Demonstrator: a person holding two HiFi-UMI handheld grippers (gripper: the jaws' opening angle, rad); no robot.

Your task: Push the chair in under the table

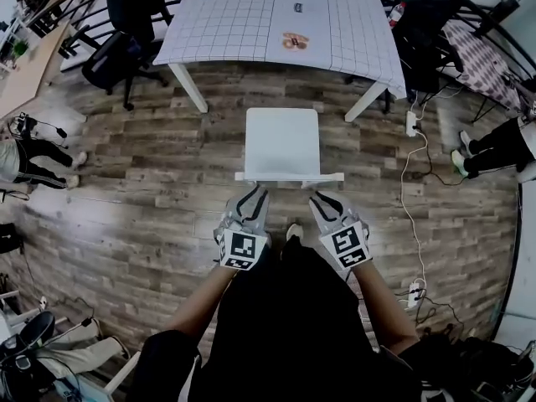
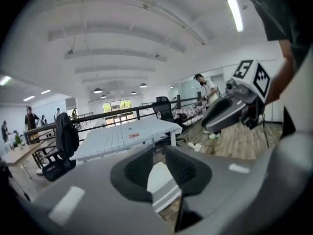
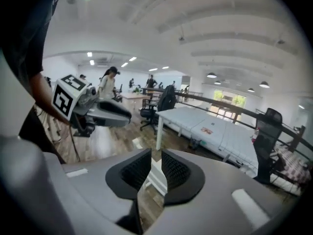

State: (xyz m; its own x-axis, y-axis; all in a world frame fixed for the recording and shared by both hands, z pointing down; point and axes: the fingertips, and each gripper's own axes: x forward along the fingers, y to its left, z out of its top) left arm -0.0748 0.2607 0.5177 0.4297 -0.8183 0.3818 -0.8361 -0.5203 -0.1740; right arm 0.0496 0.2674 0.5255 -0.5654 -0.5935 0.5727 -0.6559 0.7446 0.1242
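The white chair (image 1: pixel 282 141) stands on the wooden floor (image 1: pixel 151 166), pulled out and apart from the bench (image 1: pixel 243 15). Its seat faces the bench and its backrest (image 1: pixel 289 177) is on the person's side. The backrest's top rail runs left to right, square to the line toward the bench. The left gripper (image 1: pixel 254 193) and the right gripper (image 1: pixel 319 198) hang just short of that rail, one toward each end, about equally near and seemingly not touching. Both sets of jaws stand narrowly apart and hold nothing. The push likely needs to go straight ahead, evenly from both sides.
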